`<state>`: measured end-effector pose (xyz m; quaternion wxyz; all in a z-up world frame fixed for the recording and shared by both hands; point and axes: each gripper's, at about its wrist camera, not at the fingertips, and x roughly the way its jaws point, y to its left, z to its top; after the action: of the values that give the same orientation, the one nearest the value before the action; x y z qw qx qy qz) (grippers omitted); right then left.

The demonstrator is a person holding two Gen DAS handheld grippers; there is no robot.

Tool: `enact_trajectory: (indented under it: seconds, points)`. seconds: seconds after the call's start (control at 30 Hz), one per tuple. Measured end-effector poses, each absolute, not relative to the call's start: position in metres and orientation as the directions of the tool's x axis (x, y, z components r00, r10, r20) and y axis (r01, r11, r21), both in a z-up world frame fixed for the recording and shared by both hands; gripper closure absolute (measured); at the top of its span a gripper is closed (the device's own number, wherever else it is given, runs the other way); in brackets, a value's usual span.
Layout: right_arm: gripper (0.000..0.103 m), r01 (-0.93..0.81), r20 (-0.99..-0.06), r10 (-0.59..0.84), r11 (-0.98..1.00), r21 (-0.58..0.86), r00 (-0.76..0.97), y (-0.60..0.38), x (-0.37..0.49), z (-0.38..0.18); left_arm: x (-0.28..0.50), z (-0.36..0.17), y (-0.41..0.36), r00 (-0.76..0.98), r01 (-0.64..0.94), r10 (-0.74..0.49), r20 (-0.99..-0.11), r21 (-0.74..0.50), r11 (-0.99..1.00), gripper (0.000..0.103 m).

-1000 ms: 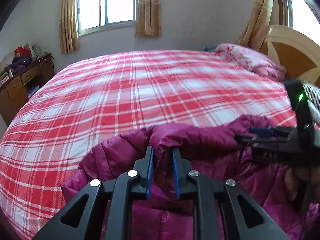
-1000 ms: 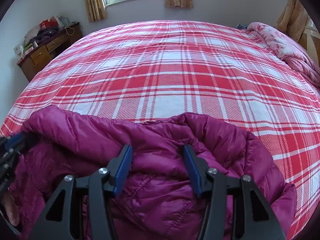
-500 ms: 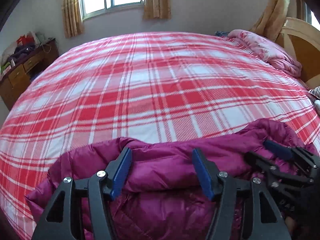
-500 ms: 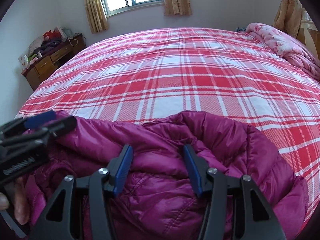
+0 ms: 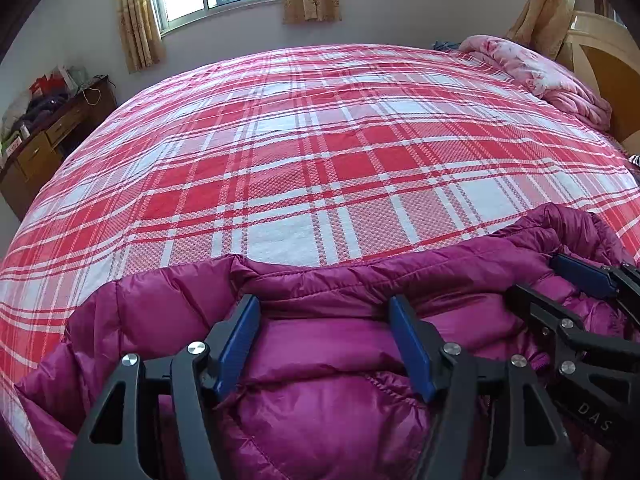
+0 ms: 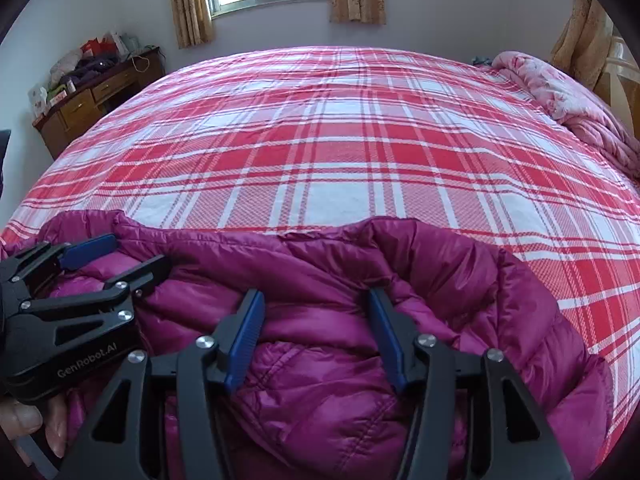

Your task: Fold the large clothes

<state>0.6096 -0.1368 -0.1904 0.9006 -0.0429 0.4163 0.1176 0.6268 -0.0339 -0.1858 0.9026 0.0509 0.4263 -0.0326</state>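
Magenta puffer jacket (image 5: 320,380) bunched on plaid bedspread (image 5: 320,160), left tool (image 5: 324,344) and right tool (image 6: 316,328) both wide over it, pink quilt (image 6: 560,92) beyond

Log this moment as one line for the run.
left gripper: open over jacket | right gripper: open over jacket | jacket: bunched on bed

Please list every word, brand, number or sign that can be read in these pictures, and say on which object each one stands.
"GenRobot.AI": on the side of the black plastic left gripper, seen in the right wrist view.
"DAS": on the body of the black plastic right gripper, seen in the left wrist view; cut off, only these letters show.
Packages on the brown wooden dresser: print too small and blurred to read.
Magenta quilted down jacket: no text visible.
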Motion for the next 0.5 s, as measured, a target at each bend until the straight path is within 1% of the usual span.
enact_trajectory:
  seconds: [0.13, 0.5]
  points:
    - [0.046, -0.247, -0.763, 0.172, 0.969, 0.017, 0.623, -0.1374, 0.6097, -0.1912, 0.6281, -0.1868, -0.0323, 0.634, 0.104, -0.024, -0.773, 0.054, 0.993, 0.034]
    - [0.045, -0.245, -0.769, 0.145, 0.969, -0.015, 0.622, -0.1326, 0.6106, -0.1931, 0.6285, -0.1880, -0.0356, 0.639, 0.104, -0.010, -0.769, 0.074, 0.992, 0.033]
